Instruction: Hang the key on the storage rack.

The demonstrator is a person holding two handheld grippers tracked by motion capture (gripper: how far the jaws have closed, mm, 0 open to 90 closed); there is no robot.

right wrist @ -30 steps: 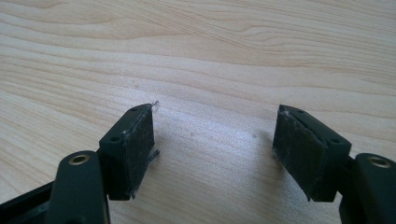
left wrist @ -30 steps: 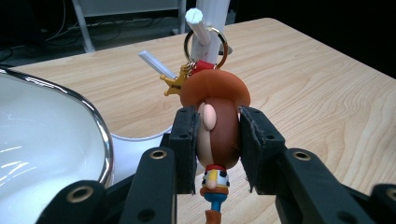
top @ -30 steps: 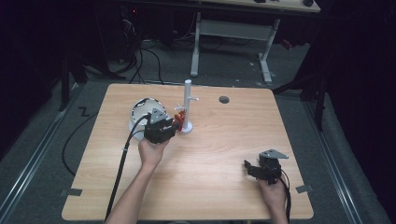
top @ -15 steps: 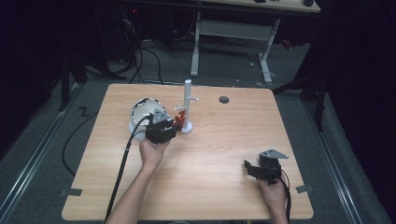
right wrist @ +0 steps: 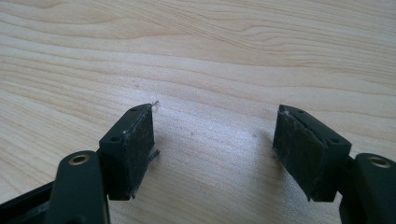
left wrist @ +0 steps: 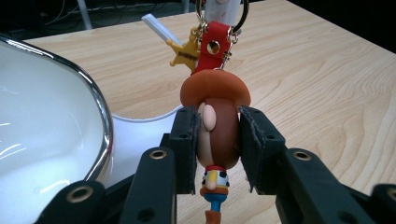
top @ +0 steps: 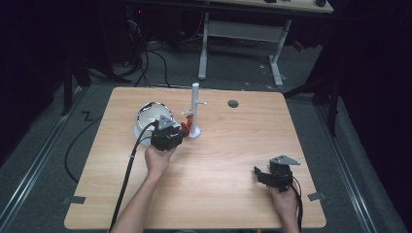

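Left gripper (left wrist: 217, 149): seen from its own camera at lower centre of the frame, its two black pads are clamped on the head of a cowboy figure keychain (left wrist: 215, 135), one pad on each side. In the high view the left gripper (top: 167, 136) sits left of centre, just beside the white stand.

Cowboy figure keychain: brown hat, tan face, red and yellow collar, held upright between the pads. A red strap (left wrist: 212, 49) and a gold star charm (left wrist: 184, 55) rise from the hat toward the top of the frame, where a metal ring (left wrist: 224, 14) loops around the white stand.

White stand (top: 195, 111): an upright post with side pegs on a round base, upper centre of the table (top: 233, 204).

White bowl (left wrist: 42, 140): with a shiny rim, at the left of the left gripper view, just beside the gripper.

Right gripper (right wrist: 212, 149): jaws stand wide apart over bare wood, nothing between them. In the high view the right gripper (top: 277, 174) lies at lower right, well apart from the stand.

Table: light wood, with a dark round hole (top: 233, 103) near its far edge.
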